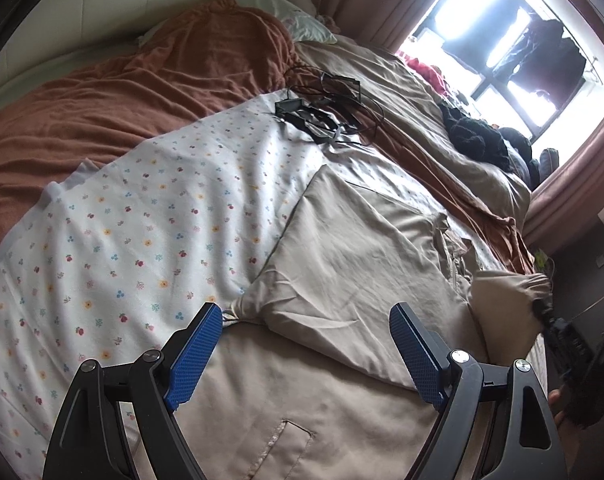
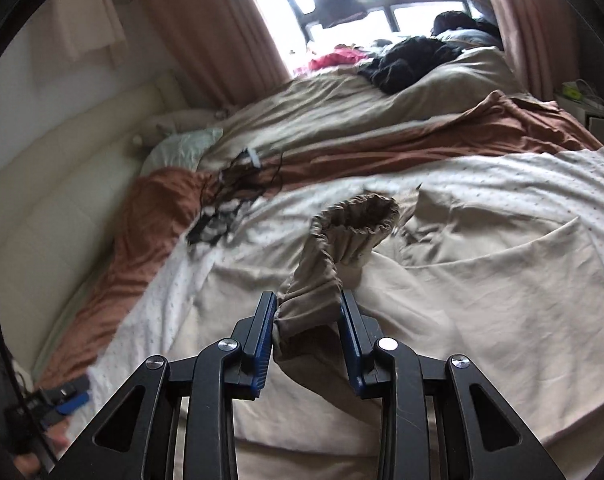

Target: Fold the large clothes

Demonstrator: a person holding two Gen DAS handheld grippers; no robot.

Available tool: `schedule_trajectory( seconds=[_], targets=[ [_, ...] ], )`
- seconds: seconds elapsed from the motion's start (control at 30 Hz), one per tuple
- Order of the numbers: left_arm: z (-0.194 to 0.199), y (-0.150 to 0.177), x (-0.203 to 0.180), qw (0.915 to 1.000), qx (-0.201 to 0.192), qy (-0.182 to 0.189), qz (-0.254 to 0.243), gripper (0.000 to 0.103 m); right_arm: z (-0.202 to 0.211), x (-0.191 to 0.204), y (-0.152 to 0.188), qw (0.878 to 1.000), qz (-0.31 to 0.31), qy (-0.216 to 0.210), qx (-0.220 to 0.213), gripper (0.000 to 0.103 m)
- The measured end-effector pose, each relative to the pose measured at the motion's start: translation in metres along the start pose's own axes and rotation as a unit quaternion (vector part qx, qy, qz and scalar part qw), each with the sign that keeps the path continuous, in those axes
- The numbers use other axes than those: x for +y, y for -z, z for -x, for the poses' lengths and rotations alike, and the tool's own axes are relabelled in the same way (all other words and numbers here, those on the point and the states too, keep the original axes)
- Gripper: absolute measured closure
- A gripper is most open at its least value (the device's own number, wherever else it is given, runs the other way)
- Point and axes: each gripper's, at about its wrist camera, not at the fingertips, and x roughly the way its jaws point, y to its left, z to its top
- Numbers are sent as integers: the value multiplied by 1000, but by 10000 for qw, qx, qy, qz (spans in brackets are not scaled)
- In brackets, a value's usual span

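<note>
A large beige garment point(image 1: 354, 248) lies spread on a white floral sheet point(image 1: 141, 208) on the bed, one panel folded over. My left gripper point(image 1: 306, 312) hovers open just above the garment's near part, with nothing between its blue pads. My right gripper point(image 2: 308, 300) is shut on the garment's bunched sleeve point(image 2: 314, 284), which fills the gap between its pads. The sleeve's elastic cuff point(image 2: 362, 212) stands raised beyond the fingertips. In the left wrist view the lifted sleeve point(image 1: 502, 292) rises at the right, with the right gripper point(image 1: 558, 332) behind it.
A rust-brown blanket point(image 1: 121, 92) and a beige duvet point(image 2: 342, 112) cover the far side of the bed. A tangle of black cables point(image 1: 322, 112) lies at the sheet's far end. Dark clothes point(image 2: 414, 56) are piled near the bright window point(image 1: 502, 20).
</note>
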Motion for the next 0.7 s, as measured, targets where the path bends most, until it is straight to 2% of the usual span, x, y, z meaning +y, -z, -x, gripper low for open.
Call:
schedule_trajectory(
  seconds=[0.03, 0.07, 0.1, 0.27, 0.53, 0.7],
  targets=[
    [-1, 0, 1, 10000, 17, 0, 17, 17, -10, 4, 5, 9996, 112, -101, 225, 60],
    [-2, -1, 2, 10000, 49, 10, 24, 17, -19, 7, 10, 9982, 200, -248, 507, 48],
    [-3, -2, 3, 10000, 61, 8, 32, 17, -23, 9, 15, 9970, 231, -341, 661, 47],
    [-4, -1, 2, 10000, 67, -10, 39, 17, -8, -13, 18, 9965, 5, -296, 776, 47],
    [-9, 13, -36, 9985, 47, 78, -536, 17, 62, -91, 24, 9965, -311, 560, 534, 47],
    [-16, 29, -67, 9948, 41, 67, -1014, 17, 105, -165, 38, 9895, -883, 1068, 415, 49]
  ],
)
